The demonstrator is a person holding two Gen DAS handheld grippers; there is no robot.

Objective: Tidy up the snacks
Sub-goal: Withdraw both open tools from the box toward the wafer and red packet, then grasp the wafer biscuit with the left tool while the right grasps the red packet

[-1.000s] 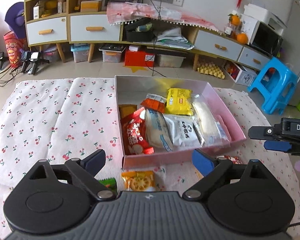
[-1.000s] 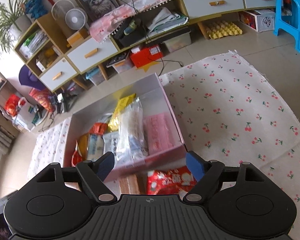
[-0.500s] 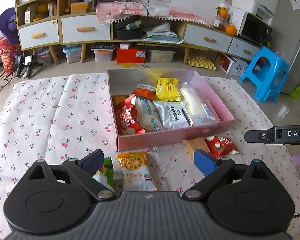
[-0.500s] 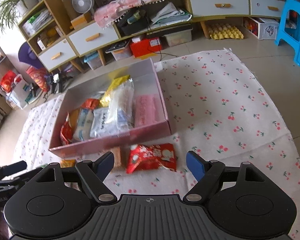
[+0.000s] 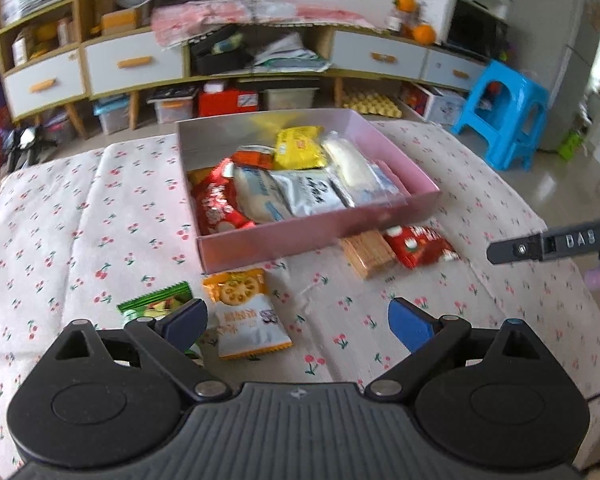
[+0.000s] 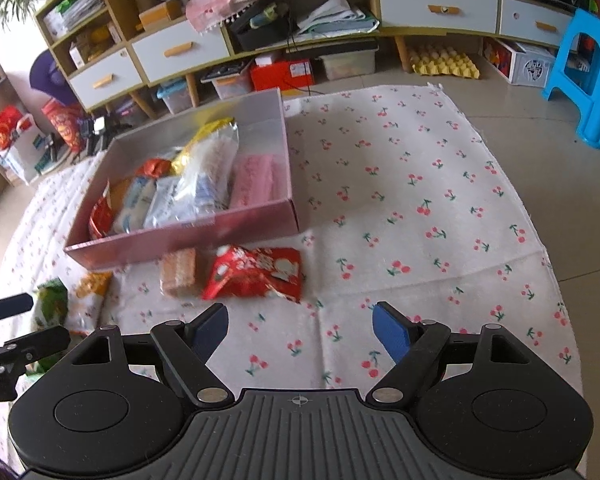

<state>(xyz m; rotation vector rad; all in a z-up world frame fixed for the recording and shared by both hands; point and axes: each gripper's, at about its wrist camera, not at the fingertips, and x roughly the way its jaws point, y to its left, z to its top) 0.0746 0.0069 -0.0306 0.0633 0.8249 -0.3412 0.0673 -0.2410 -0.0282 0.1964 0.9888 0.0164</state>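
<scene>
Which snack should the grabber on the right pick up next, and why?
Probably the red snack bag. It lies on the cherry cloth outside the pink box, just ahead of the open right gripper, which holds nothing. Moving forward and down over the bag looks like the shortest next step.

cherry-print cloth (image 5: 80,216) on floor; carries pink box (image 5: 316,236), four loose snack packs just ahead of hand-held grippers.
</scene>
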